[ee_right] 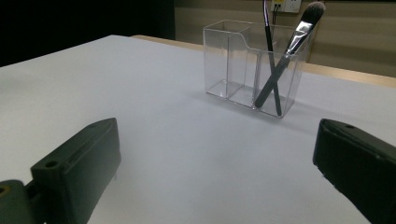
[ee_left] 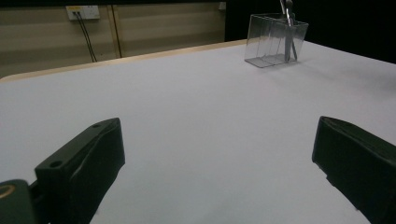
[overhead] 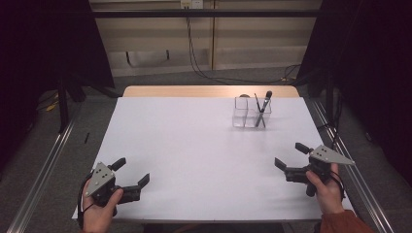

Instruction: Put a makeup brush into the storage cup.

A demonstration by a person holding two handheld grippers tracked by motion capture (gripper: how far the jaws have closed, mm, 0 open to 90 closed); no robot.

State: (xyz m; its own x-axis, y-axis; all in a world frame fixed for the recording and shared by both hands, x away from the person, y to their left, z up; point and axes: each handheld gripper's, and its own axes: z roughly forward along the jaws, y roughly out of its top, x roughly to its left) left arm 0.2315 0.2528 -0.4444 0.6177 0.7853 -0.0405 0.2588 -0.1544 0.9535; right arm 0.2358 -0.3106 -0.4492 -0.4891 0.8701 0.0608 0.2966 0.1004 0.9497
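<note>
A clear plastic organizer [overhead: 250,112] [ee_left: 273,39] [ee_right: 250,65] with three compartments stands upright at the far right of the white table [overhead: 194,155]. Two makeup brushes [overhead: 263,109] [ee_right: 285,56] lean crossed in its right compartment; the other compartments look empty. My left gripper [overhead: 132,171] [ee_left: 215,168] is held open near the front left corner, its jaws wide apart over bare table. My right gripper [overhead: 290,156] [ee_right: 215,168] is held open near the front right edge, facing the organizer from a distance, with nothing between its jaws.
The table's far edge shows a strip of bare wood [overhead: 209,91]. Beyond it lie grey floor, cables [overhead: 204,73] and a wall. Metal rails [overhead: 43,165] run along both sides of the table, with dark curtains further out.
</note>
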